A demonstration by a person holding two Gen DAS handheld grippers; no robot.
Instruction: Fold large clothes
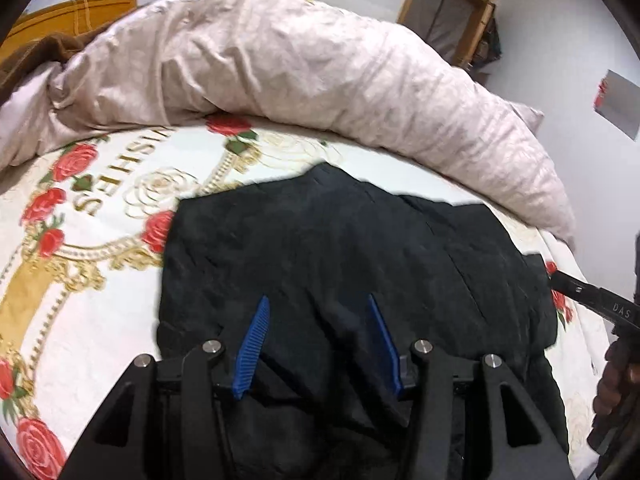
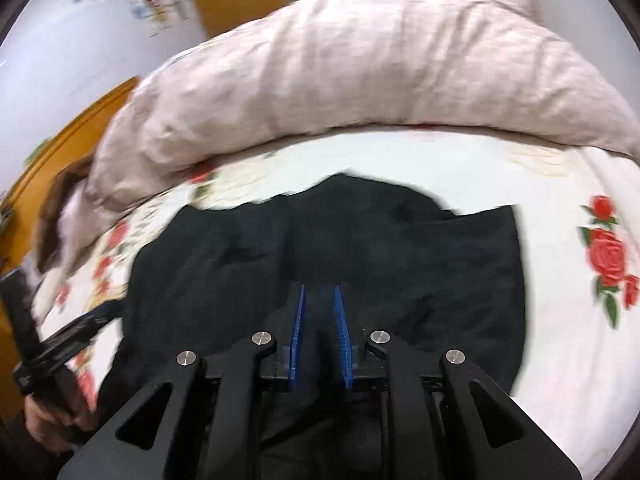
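Black garment (image 1: 352,252) spread in a rumpled heap on rose-printed bedsheet (image 1: 80,240), near edge hanging toward both cameras. Behind it, pale pink duvet (image 1: 304,68) bunched along far side of bed. Left gripper (image 1: 318,316) poised above dark cloth, blue fingers (image 1: 254,336) parted about halfway, nothing pinched between them. Right gripper (image 2: 320,304) nearly closed, narrow gap between ribbed blue pads (image 2: 342,332); cannot tell whether any fabric caught there. Picture blurred.
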